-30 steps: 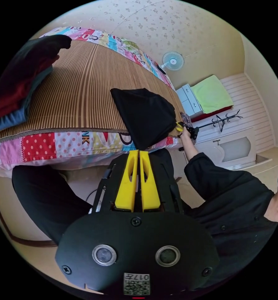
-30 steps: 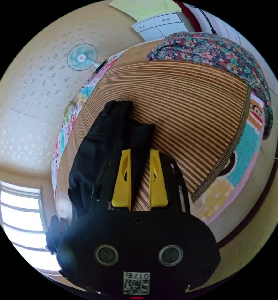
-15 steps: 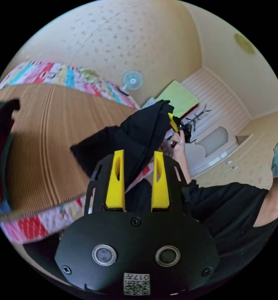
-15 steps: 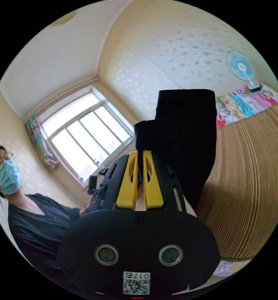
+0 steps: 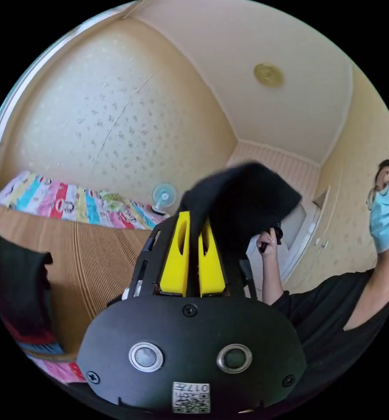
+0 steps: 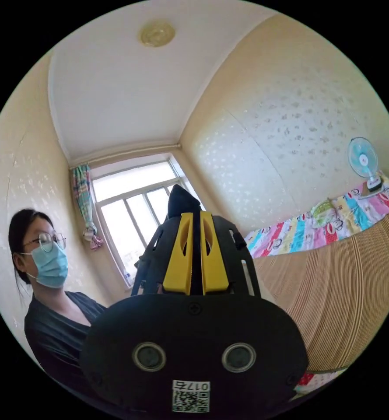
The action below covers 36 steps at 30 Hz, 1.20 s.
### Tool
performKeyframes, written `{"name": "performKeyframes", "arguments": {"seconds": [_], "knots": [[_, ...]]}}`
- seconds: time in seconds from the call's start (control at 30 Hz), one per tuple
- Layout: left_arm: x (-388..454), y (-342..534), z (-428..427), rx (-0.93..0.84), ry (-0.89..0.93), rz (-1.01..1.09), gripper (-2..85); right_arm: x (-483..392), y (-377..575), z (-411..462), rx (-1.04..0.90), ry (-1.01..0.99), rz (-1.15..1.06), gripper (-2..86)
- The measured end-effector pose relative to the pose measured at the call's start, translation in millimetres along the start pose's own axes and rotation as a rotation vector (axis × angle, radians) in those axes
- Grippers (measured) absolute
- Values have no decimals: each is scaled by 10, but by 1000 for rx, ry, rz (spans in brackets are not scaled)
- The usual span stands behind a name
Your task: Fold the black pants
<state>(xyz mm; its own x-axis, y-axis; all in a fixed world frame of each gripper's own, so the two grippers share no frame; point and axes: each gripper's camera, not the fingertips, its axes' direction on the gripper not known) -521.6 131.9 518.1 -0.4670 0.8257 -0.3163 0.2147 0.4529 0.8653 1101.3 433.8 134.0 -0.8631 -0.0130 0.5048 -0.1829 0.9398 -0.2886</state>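
We hold the black pants lifted off the bed, which lies below and ahead of both tools, its striped mat spread well under the cloth. The biggest risk we see is the garment slipping: the left gripper has its yellow jaws drawn close with black cloth running up between them, so we judge it clamped on the pants, but the bundle bulges above and to the far side of the tips and looks loosely bunched, so a quick swing could pull a thin pinch free. A second risk is that the cloth comes down onto the mat crumpled or off-square, because from here we cannot tell where the legs and waistband hang. A smaller risk is the pile of dark and red clothes, lying low and to one side of the left gripper; the pants could land across it. The right gripper also has its jaws nearly together, with a small dark peak of the pants rising just beyond the tips, so we judge it pinching an edge. The left gripper view gives us the bulk of the bundle and a hand behind it; the right gripper view gives us the window beyond the tips and a longer stretch of free mat for laying down.
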Motion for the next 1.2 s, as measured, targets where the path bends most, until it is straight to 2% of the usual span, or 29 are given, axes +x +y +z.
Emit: {"name": "performKeyframes", "arguments": {"seconds": [0.07,0.13,0.23,0.37,0.47,0.6,0.63,0.7,0.8,0.9,1.0,1.03,1.07,1.13,1.2], "knots": [[287,-339,-344,25,20,130,5,-524,-198,-209,119,-101,-116,31],[880,-740,-674,51,-37,327,4,-1045,-327,-339,194,-127,-219,31],[1490,-1112,-1043,170,-92,398,9,-1909,-441,-494,321,5,-345,30],[1947,-1185,-1380,331,-30,431,18,-2660,-202,-676,513,72,-504,27],[2124,-932,-1501,391,-70,452,21,-2859,125,-740,530,204,-541,26],[1820,-301,-1436,393,101,248,14,-2655,721,-792,573,327,-502,25],[1761,-140,-1362,400,103,187,12,-2542,898,-823,590,321,-482,25],[1743,-57,-1222,398,45,196,12,-2352,1061,-819,619,337,-471,25],[1516,-391,-801,305,15,241,13,-1833,880,-592,624,446,-438,24],[886,-1178,-9,198,-13,210,20,-833,-5,0,514,496,-327,22],[-40,-2337,1248,156,-212,177,45,604,-1365,1105,424,601,-193,21],[-418,-2726,1691,119,-309,171,56,1176,-1822,1579,299,684,-160,20],[-608,-2873,1854,102,-354,144,59,1719,-2110,1951,109,769,-29,19],[-1245,-3103,2235,33,-450,68,65,2305,-2156,2235,-53,817,103,18],[-1696,-2957,2442,-73,-445,1,75,2699,-1920,2310,-110,763,114,16]]}}
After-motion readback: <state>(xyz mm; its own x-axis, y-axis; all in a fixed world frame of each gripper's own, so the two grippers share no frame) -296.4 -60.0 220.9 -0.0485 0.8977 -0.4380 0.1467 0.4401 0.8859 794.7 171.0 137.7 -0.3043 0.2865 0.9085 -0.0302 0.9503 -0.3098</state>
